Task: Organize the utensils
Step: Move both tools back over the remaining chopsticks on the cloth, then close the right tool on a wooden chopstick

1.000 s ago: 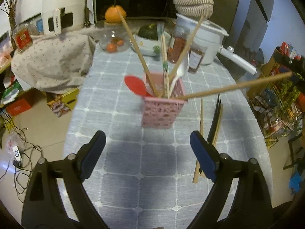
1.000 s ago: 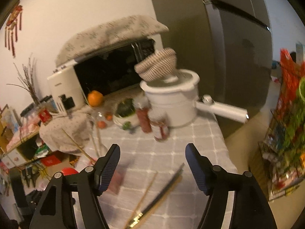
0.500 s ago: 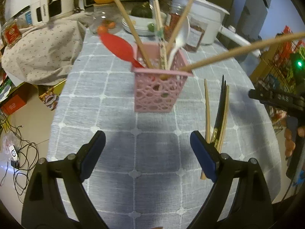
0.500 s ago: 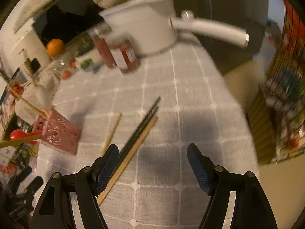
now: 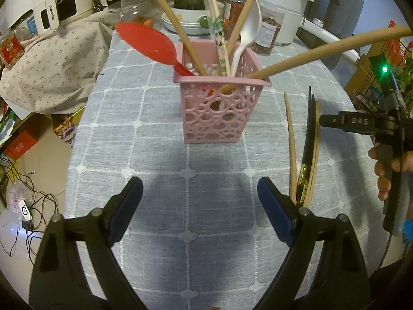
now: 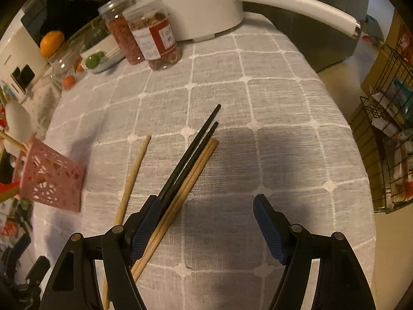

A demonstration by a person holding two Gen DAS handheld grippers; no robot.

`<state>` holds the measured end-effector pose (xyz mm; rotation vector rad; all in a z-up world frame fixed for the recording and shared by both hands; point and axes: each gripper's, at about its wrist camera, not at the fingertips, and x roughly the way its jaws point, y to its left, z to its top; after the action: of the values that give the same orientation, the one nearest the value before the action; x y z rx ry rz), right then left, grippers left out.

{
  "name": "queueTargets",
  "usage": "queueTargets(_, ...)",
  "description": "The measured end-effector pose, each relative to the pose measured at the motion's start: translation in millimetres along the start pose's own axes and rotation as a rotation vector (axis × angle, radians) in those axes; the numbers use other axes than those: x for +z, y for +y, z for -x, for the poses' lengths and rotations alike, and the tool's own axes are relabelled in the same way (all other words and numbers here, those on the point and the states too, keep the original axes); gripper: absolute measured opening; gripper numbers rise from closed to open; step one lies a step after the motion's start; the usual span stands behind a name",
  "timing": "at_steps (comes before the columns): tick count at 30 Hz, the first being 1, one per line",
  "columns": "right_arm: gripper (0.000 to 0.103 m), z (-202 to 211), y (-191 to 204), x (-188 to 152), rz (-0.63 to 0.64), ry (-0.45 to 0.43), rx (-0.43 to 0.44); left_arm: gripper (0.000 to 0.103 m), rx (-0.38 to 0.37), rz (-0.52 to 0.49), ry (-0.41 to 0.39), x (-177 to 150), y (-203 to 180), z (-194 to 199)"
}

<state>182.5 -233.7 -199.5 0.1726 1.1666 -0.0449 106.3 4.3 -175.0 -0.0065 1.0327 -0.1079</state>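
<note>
A: Status of the pink holder (image 5: 218, 108)?
B: Upright on the tablecloth (image 5: 155, 155); it contains spoons and chopsticks.
A: What is left?
B: Loose chopsticks (image 6: 188, 165) lie beside it, right.
A: Grippers?
B: Left gripper (image 5: 198, 206) and right gripper (image 6: 204, 228) both gape wide, empty; the right hovers over the chopsticks.

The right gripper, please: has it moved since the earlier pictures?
Yes. The right gripper has come down toward the chopsticks, away from the pot.
</note>
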Motion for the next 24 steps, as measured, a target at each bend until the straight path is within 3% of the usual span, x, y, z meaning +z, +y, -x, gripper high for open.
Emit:
queueTargets(6,0.075,-13,5,0,0.013,0.031,-0.079,0.09,-0.001,-0.018,-0.001,-1,-1,1)
queueTargets(19,0.074,-18,13,3,0.019,0.061,-0.13,0.09,-0.002,-0.061,0.013,-7,-12,-2)
queueTargets(22,0.067,-19,20,0,0.05,0.036,-0.152,0.09,-0.004,-0.086,0.019,-10,-18,-4)
queueTargets(24,0.051,-18,23,1,0.073,0.035,-0.125,0.09,-0.01,-0.102,0.022,-13,-23,-3)
